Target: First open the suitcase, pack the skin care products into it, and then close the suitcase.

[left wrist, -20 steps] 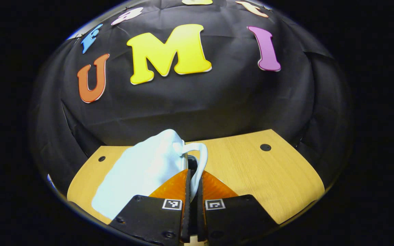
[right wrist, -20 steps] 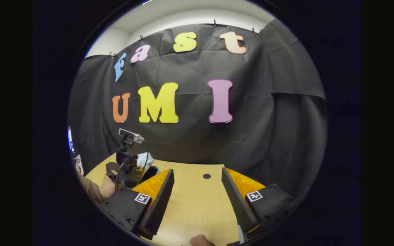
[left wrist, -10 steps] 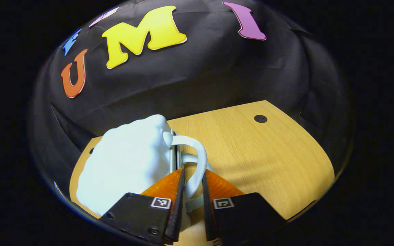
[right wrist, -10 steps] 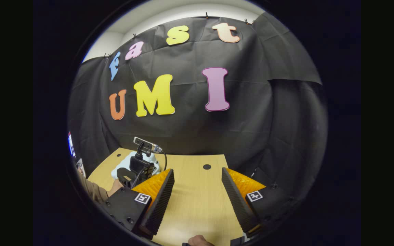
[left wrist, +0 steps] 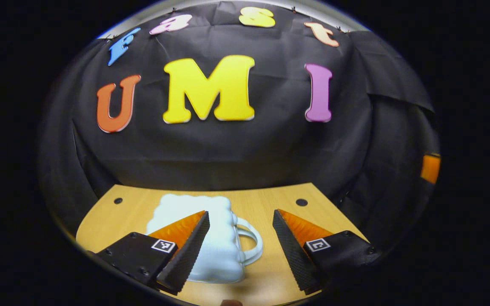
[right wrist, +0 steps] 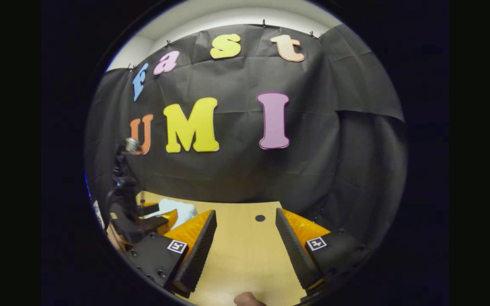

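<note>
Black cloth hangs behind a pale wood-grain counter, which carries a small white suitcase lying flat with its lid down. In the left gripper view the suitcase sits at about 7 o'clock of centre, and its loop handle juts out toward 3 o'clock, into the space between the fingers. The left gripper hangs over it with its jaws spread wide, touching nothing that I can see. The right gripper is likewise spread apart over bare counter, with the suitcase off at 9 o'clock in its view, beside the other gripper.

Judging by its glossy moulded shell, the case is probably rigid, light and rather slippery, so pinching the rounded body would likely slide off. The thin handle, or the lid's edge near it, looks the surest hold for lifting the lid. No skin care products are in sight.
</note>
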Motion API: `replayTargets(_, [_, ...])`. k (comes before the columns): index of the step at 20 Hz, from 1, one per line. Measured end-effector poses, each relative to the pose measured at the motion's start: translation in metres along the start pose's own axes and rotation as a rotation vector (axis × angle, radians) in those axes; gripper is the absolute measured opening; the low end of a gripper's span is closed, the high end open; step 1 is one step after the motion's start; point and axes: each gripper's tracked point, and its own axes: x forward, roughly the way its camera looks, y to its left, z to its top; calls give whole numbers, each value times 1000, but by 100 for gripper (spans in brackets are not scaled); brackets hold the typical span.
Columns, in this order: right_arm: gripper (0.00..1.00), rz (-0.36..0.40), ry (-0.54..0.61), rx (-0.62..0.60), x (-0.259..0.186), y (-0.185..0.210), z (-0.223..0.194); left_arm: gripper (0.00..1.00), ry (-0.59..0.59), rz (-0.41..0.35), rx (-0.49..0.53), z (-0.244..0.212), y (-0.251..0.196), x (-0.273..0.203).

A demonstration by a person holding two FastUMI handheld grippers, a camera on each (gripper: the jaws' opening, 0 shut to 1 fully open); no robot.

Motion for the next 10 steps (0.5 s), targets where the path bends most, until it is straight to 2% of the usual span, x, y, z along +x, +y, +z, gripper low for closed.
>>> replayTargets(3, [83, 33, -28, -2, 2, 61, 4, 95, -51, 31, -28, 25, 49, -51])
replayTargets(7, [83, 107, -66, -40, -6, 148, 8, 95, -94, 157, 2, 37, 129, -108])
replayTargets(8, [80, 121, -68, -49, -9, 166, 6, 100, -115, 173, 6, 38, 145, -120])
replayTargets(10, [83, 162, -63, -70, -19, 203, 0, 95, -150, 186, 1, 43, 166, -140])
